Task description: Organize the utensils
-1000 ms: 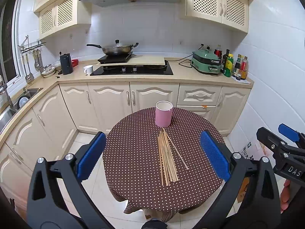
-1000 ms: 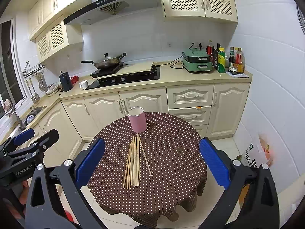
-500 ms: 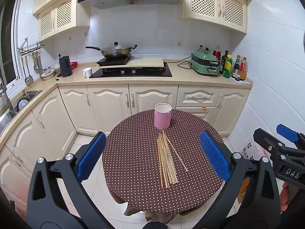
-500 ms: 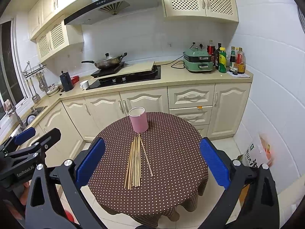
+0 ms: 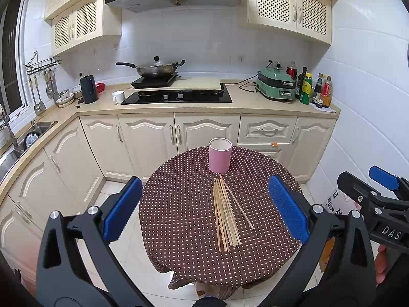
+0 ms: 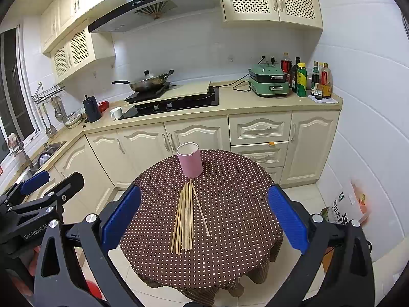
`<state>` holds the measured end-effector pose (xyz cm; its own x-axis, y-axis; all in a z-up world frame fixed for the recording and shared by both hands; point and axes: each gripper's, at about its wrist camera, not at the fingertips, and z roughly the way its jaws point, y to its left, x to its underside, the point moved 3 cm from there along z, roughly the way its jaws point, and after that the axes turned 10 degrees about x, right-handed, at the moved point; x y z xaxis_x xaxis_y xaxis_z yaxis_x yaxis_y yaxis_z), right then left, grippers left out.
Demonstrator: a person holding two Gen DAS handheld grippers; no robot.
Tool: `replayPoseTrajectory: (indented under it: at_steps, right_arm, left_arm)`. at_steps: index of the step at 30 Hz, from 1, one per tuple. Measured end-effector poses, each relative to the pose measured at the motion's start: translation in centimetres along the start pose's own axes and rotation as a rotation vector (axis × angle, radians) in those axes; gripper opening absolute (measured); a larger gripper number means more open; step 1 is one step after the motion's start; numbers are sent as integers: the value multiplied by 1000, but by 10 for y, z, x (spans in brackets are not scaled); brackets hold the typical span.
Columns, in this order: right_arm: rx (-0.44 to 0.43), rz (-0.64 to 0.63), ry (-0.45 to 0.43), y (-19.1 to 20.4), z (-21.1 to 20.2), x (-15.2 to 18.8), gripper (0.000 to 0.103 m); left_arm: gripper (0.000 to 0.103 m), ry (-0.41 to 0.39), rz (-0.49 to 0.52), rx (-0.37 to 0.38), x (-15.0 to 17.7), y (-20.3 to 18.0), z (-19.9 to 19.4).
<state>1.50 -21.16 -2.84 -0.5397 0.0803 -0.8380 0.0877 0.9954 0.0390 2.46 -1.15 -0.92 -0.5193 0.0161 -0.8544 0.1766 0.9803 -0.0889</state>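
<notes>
Nearest to me, my left gripper has its blue pads spread wide with nothing between them, and it hangs above the near edge of the round table, clear of the dotted cloth. My right gripper is just as wide open and empty, held beside the left one at about the same height; each shows at the edge of the other's view.

Between and beyond the pads of both, well apart from them, the chopsticks lie flat on the cloth as a loose bundle, running away from me. One stick is splayed out to the right of the rest.

Just past their far ends stands the pink cup, upright and open at the top, near the far edge of the table. I cannot tell whether the sticks touch its base.

Behind the table run the cream cabinets, with a wok on the counter above.
</notes>
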Motion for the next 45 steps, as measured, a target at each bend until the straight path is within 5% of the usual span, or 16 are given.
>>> replayPoseTrajectory:
  at_steps: [21,45]
  right_arm:
    - [-11,33,83,-1,27,5,96]
    - [-46,46,340,13,122,31,96]
  left_arm:
    - [97,74,-9,-4,8,2,22]
    - [97,360,-100,16,38,35,115]
